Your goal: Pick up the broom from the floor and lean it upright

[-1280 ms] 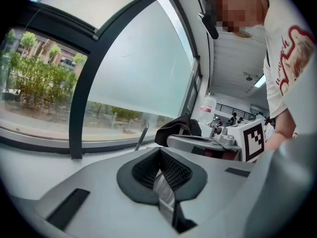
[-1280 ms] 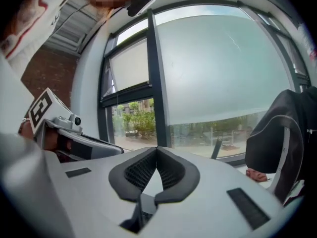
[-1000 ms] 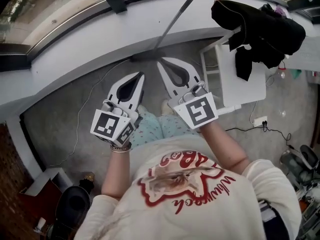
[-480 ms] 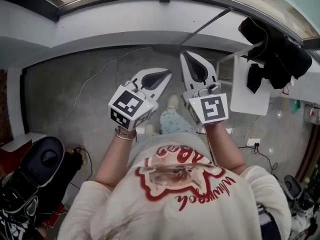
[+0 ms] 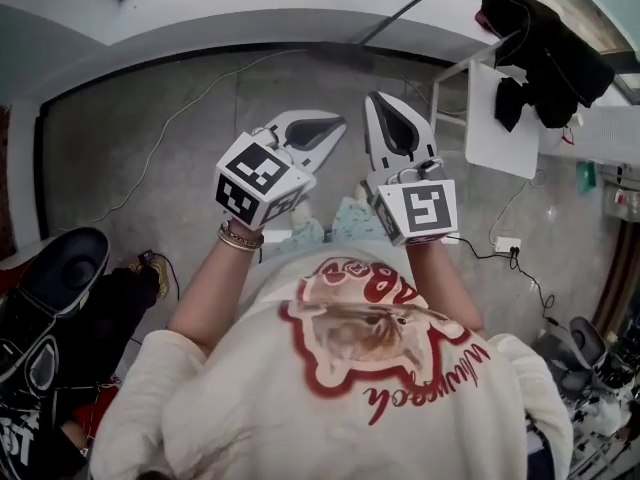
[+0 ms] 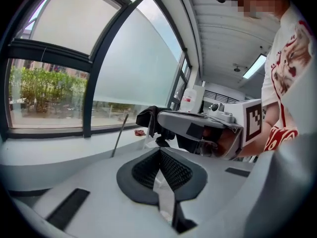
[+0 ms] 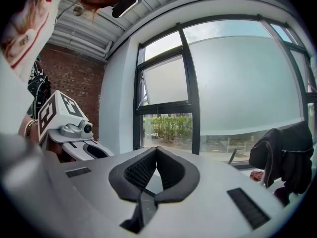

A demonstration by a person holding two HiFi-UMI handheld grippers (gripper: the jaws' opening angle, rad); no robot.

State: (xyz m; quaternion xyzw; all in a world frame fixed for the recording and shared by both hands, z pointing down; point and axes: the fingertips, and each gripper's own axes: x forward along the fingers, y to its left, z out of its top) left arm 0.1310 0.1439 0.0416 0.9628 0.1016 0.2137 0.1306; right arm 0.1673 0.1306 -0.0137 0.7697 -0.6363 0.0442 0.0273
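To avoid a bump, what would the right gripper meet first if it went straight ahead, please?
Probably the lower window pane; the way looks free before that, though depth is unclear. The broom handle stands off right.

Bare grey floor [image 5: 140, 178] is lying open ahead and to the left, with only a thin white cable [image 5: 165, 133] trailing across it. A white rack [image 5: 500, 118] carrying black clothing [image 5: 550, 48] is blocking the upper right. The broom handle [image 5: 410, 8] is leaning against the sill wall [image 5: 200, 28] just beside it. Black bags [image 5: 60, 278] are crowding the lower left. A power strip [image 5: 507, 243] and its cord are lying on the floor at right.
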